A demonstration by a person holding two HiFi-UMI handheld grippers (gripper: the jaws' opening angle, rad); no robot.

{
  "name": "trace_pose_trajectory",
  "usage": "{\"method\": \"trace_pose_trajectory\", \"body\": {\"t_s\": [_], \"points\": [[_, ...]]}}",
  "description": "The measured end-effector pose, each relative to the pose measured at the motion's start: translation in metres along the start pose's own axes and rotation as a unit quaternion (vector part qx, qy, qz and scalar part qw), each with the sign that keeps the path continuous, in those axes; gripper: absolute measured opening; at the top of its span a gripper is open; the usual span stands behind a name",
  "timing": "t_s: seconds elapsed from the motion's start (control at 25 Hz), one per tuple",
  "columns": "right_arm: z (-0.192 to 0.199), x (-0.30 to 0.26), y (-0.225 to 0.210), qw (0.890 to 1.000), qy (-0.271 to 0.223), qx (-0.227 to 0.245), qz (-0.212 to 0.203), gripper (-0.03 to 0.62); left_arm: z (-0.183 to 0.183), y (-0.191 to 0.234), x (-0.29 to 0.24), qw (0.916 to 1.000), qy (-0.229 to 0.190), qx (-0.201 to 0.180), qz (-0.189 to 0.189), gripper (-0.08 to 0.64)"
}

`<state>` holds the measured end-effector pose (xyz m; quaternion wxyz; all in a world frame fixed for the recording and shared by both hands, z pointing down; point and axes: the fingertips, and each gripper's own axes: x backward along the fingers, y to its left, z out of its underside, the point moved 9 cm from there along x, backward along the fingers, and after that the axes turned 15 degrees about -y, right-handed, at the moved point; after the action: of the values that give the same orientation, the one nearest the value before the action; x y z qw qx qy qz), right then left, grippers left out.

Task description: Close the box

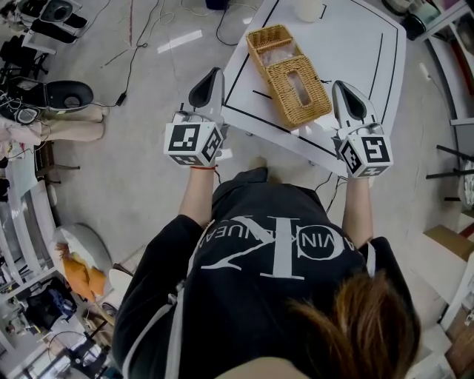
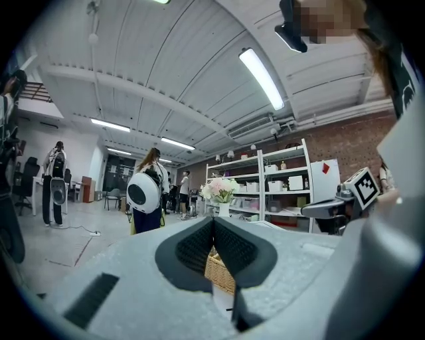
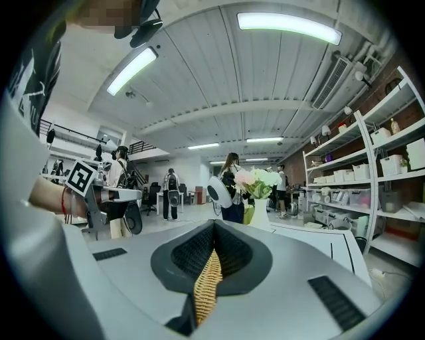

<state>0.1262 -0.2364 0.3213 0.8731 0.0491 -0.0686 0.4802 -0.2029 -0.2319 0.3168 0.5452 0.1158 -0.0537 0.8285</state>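
A wicker box (image 1: 270, 46) lies on the white table (image 1: 355, 52) with its slotted lid (image 1: 298, 89) folded open toward me. My left gripper (image 1: 215, 72) hovers off the table's left edge, beside the box, jaws together and empty. To the right of the lid my right gripper (image 1: 340, 84) is held over the table's near edge, also shut on nothing. In the left gripper view the pads meet at the left gripper's (image 2: 214, 219) tip, with wicker (image 2: 219, 271) showing beyond. The right gripper view shows the right gripper's (image 3: 214, 224) pads closed too, wicker (image 3: 207, 282) behind them.
A white vase (image 1: 307, 9) with flowers (image 3: 257, 182) stands at the table's far end. Shelving (image 2: 282, 189) lines the wall beyond. Several people stand farther off in the room. Cables and equipment (image 1: 67, 95) lie on the floor to the left.
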Motion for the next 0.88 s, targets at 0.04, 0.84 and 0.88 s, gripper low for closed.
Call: {"method": "trace_pose_trajectory", "body": {"t_s": [0.04, 0.84, 0.88], "points": [[-0.0012, -0.0009, 0.0003, 1.000, -0.001, 0.001, -0.001, -0.002, -0.0013, 0.0004, 0.0001, 1.0000, -0.002, -0.001, -0.002, 0.011], [-0.0077, -0.0082, 0.0048, 1.000, -0.010, 0.012, -0.009, -0.002, -0.0094, 0.0037, 0.0015, 0.9999, -0.011, -0.007, -0.009, 0.011], [-0.0069, -0.0083, 0.0048, 1.000, -0.010, 0.012, -0.008, -0.002, -0.0086, 0.0037, 0.0014, 0.9999, -0.010, -0.007, -0.008, 0.011]]}}
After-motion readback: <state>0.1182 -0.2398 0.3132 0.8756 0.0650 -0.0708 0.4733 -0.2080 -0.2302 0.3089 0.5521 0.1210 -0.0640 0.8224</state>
